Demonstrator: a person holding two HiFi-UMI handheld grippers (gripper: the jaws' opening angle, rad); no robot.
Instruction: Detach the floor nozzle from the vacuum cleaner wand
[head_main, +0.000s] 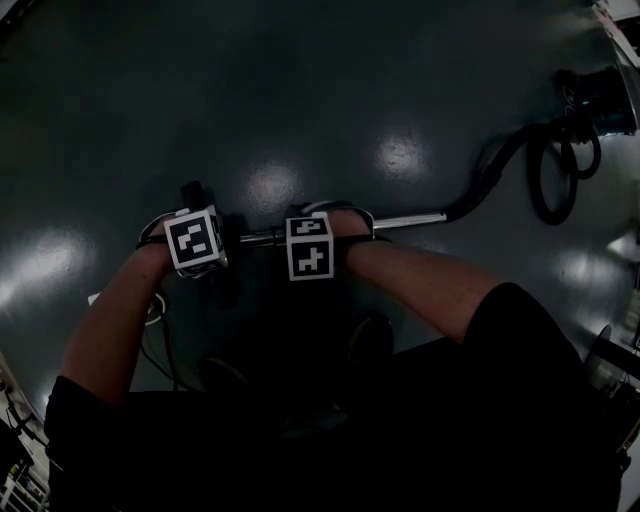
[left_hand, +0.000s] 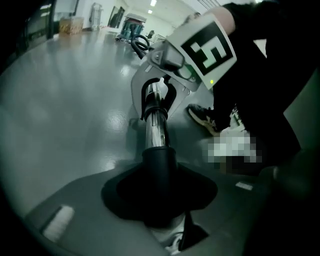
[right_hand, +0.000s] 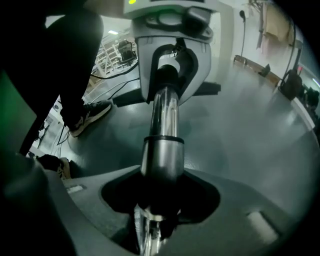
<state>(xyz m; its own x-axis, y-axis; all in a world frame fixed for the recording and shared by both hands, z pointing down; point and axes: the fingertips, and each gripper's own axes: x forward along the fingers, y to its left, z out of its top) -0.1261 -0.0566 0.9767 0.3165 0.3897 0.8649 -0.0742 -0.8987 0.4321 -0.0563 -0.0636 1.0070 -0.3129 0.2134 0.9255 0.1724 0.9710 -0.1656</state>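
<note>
A: Left gripper (left_hand: 160, 210) status?
B: Clamped on black neck (left_hand: 160, 162) of floor nozzle (head_main: 190, 193). Neck fills the gap between the jaws.

A: Right gripper (right_hand: 157, 210)?
B: Closed round chrome wand (right_hand: 165, 112), at a middling gap, tube filling it. Grip sits at the thicker sleeve below the dark ring (right_hand: 162, 139).

A: Nozzle location?
B: At the wand's left end in head view, right by the left gripper, lying crosswise to the tube. Seated on the wand, not yet detached. Dark there; touching floor (head_main: 300, 90) or not, cannot tell.

A: Rest of the machine?
B: Wand roughly level, running right from both grippers into black hose (head_main: 500, 160). Hose loops up to vacuum body (head_main: 600, 95) at top right. Grippers near each other, a short bare stretch of tube between.

A: Any brand, label, print?
B: Black-and-white square markers on left cube (head_main: 193, 241) and right cube (head_main: 309, 246): patterns, not letters. Small white label (left_hand: 244, 186) on left gripper shell, another (right_hand: 75, 189) on the right: too blurred to read. Green light (left_hand: 212, 81) lit beside the right cube.

A: Anything else nearby?
B: Sneaker (right_hand: 90, 117) on the floor beside the wand.
</note>
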